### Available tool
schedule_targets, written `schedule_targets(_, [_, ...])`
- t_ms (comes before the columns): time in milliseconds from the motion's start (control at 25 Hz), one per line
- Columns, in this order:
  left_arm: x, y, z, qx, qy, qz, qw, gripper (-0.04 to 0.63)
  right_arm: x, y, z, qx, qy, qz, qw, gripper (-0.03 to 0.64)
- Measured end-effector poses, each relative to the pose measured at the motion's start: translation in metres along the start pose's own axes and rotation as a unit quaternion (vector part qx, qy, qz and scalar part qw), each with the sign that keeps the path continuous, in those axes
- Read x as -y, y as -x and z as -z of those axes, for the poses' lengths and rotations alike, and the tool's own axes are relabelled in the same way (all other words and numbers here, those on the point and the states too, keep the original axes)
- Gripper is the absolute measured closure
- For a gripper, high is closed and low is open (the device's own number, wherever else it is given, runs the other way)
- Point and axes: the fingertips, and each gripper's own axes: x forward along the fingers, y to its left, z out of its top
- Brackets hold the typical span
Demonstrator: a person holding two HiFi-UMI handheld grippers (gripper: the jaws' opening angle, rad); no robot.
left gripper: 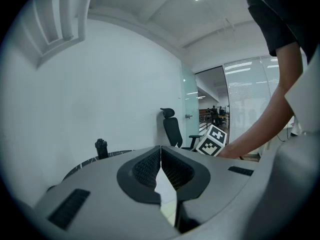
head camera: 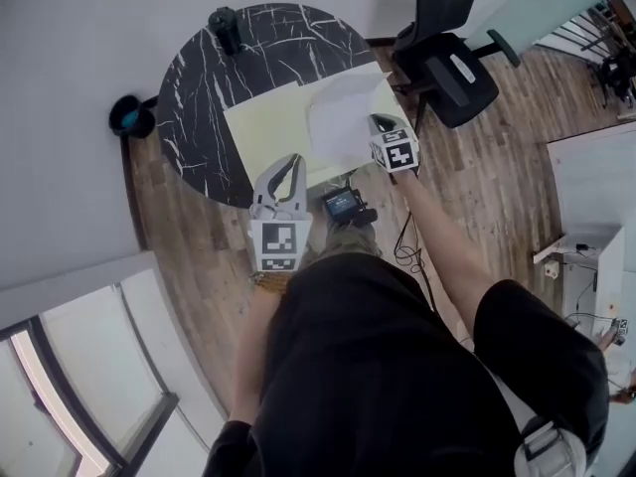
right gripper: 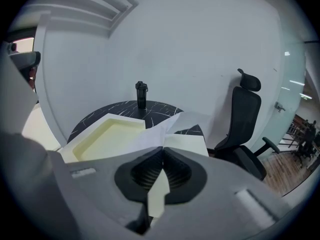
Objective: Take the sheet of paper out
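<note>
right gripper [right gripper: 161,148]: jaws pinched on sheet [head camera: 343,117] edge, a thin grip judged enough to draw it clear | sheet: held above tray [head camera: 260,132], over its right part | left gripper [left gripper: 161,149]: jaws pressed together, empty, at tray's near edge, probably steadying it | removal: under way

Head view: up high, looks steeply down on table [head camera: 189,117], tray [head camera: 260,127], left gripper [head camera: 290,162] and right gripper [head camera: 378,119]. Left gripper view: sits low behind own jaws, faces nearly level toward chair [left gripper: 172,129]. Right gripper view: rides close behind own jaws, tilts down over tray. All three share table, bottle [right gripper: 141,94] and chair.
</note>
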Motion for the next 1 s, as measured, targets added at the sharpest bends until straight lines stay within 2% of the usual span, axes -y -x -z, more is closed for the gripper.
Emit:
schedule_targets(320, [0.012,0.004,-0.009,0.012,-0.005,0.008,0.9999,0.586,0.003,0.05,-0.022,0.075,-0.051,0.015,0.996,0.618])
schedule_targets(600, [0.026,0.01,-0.008,0.018,-0.003,0.017,0.9997,0.586,0.006,0.092,-0.036,0.121,-0.067,0.024,0.99,0.618])
schedule_targets(1000, [0.026,0.02,-0.028,0.042,-0.008,0.001,0.9991,0.586,-0.005,0.154,-0.07,0.193,-0.068,0.016,0.979,0.618])
